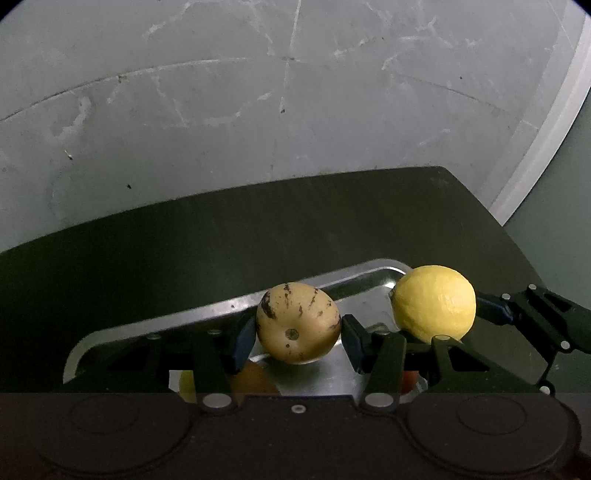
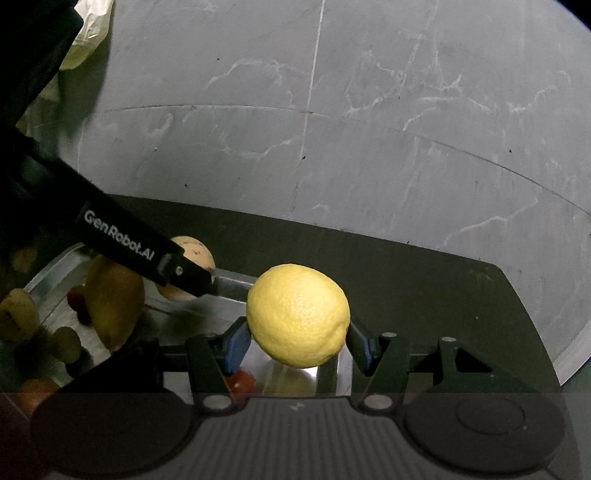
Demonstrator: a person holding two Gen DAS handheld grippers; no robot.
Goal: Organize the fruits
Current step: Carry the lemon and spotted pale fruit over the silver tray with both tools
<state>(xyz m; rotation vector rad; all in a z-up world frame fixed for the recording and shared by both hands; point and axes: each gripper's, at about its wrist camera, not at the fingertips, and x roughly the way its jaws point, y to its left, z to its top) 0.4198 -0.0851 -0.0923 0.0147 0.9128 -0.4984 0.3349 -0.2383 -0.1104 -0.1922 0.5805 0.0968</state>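
Note:
My left gripper is shut on a tan fruit with dark streaks, held just above the metal tray. My right gripper is shut on a yellow lemon, raised over the tray's right end. In the left wrist view the lemon hangs to the right of the tan fruit, with the right gripper's black fingers behind it. The right wrist view shows the left gripper's black finger crossing in front of the tan fruit.
The tray rests on a dark table over a grey scratched floor. Inside the tray lie a yellow-orange fruit, small red fruits and other yellow pieces. A pale bag lies on the floor at far left.

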